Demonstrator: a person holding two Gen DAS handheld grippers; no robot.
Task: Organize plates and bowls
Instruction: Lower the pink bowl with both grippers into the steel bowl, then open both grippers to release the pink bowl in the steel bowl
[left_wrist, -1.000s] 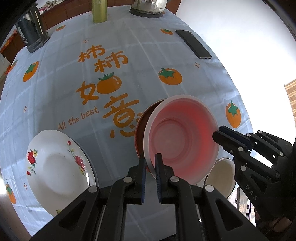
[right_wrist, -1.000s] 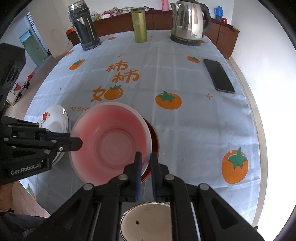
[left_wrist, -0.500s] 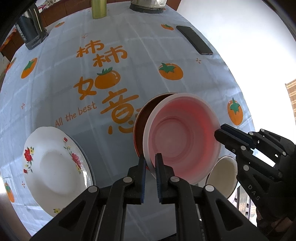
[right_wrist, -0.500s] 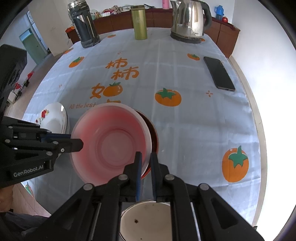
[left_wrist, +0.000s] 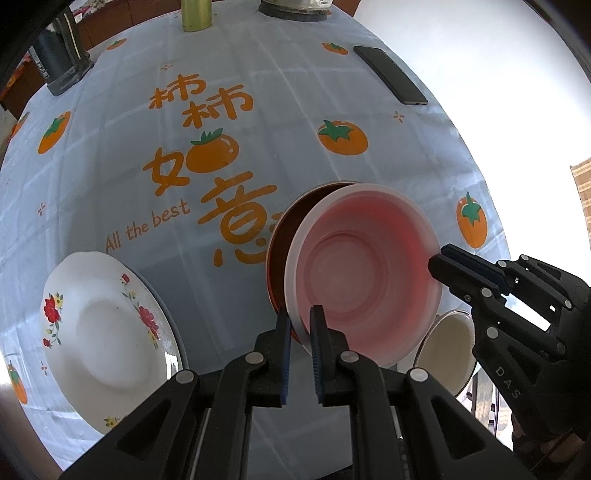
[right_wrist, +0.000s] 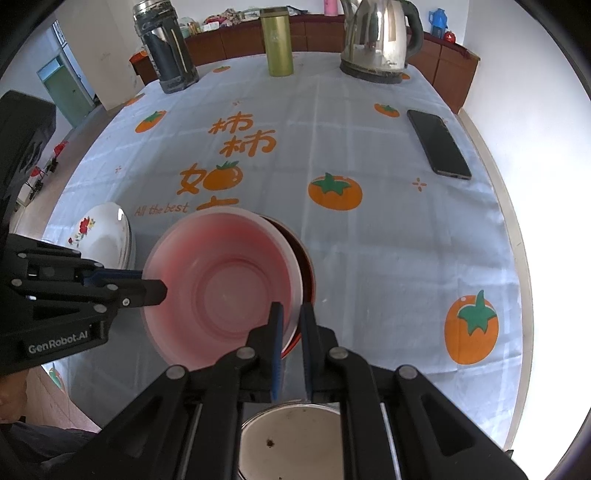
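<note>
Got both grippers on the pink bowl (left_wrist: 364, 284) right now: my left hand-held gripper (left_wrist: 300, 325) is clenched on its near rim, and my right hand-held gripper (right_wrist: 291, 321) is pinching the opposite rim. The bowl's empty and looks tilted, partly over the brown bowl (left_wrist: 284, 236) on the surface (right_wrist: 388, 236), so I'd say I'm mid-nesting. Next move: level it, lower it in, then let go. The flowered plate (left_wrist: 107, 332) sits empty well off to the left, and a small white bowl (right_wrist: 291, 439) with a few specks in it is close by.
</note>
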